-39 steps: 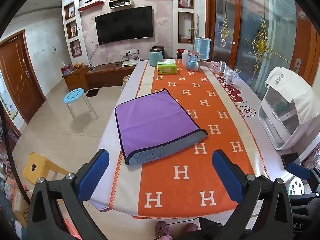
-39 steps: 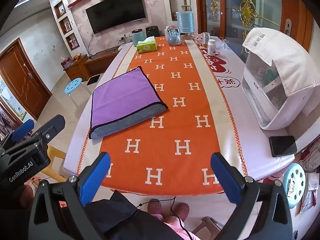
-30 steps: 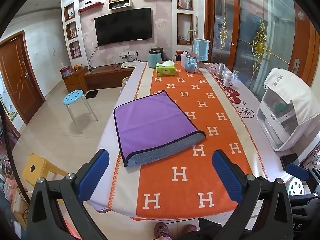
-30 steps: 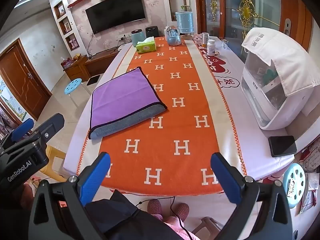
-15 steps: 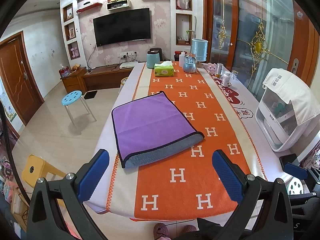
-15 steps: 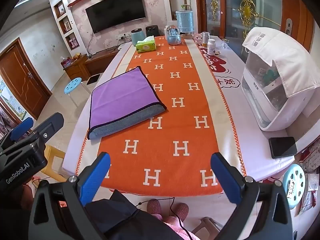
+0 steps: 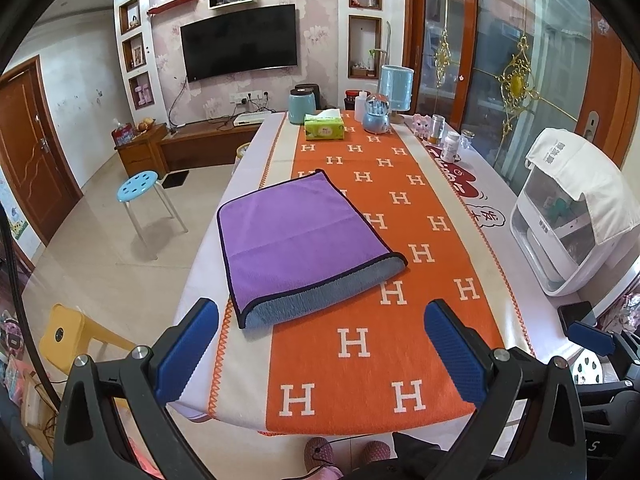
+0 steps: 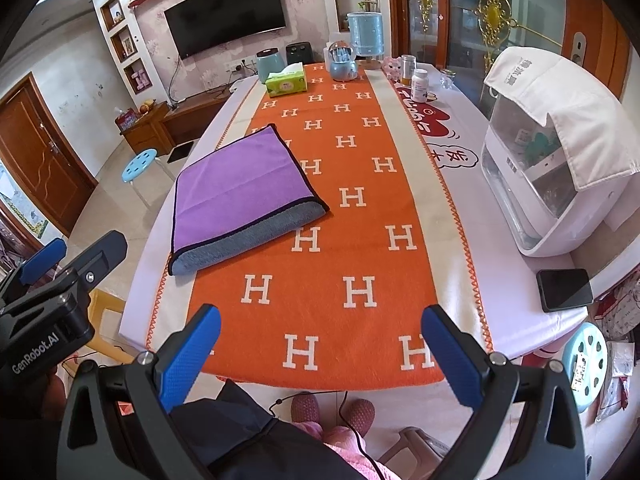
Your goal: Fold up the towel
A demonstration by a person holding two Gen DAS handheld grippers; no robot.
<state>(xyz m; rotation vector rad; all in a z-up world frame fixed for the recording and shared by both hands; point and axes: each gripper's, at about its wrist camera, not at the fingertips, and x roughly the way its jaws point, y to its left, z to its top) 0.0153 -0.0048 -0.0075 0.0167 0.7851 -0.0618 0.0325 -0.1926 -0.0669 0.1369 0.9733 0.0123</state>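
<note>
A purple towel (image 7: 296,236) with a grey underside lies folded flat on the left part of the orange table runner (image 7: 372,344); it also shows in the right wrist view (image 8: 236,188). My left gripper (image 7: 320,344) is open and empty, held back above the table's near edge, apart from the towel. My right gripper (image 8: 320,348) is open and empty, also back over the near edge. The left gripper's body shows at the left of the right wrist view (image 8: 52,284).
A white appliance with a cloth cover (image 8: 548,152) stands at the right, a black phone (image 8: 564,290) near it. A tissue box (image 7: 323,127), jars and bottles stand at the far end. Stools (image 7: 138,188) stand on the floor to the left.
Both grippers have drawn slightly back and up from the table. The towel has not moved and both stay open.
</note>
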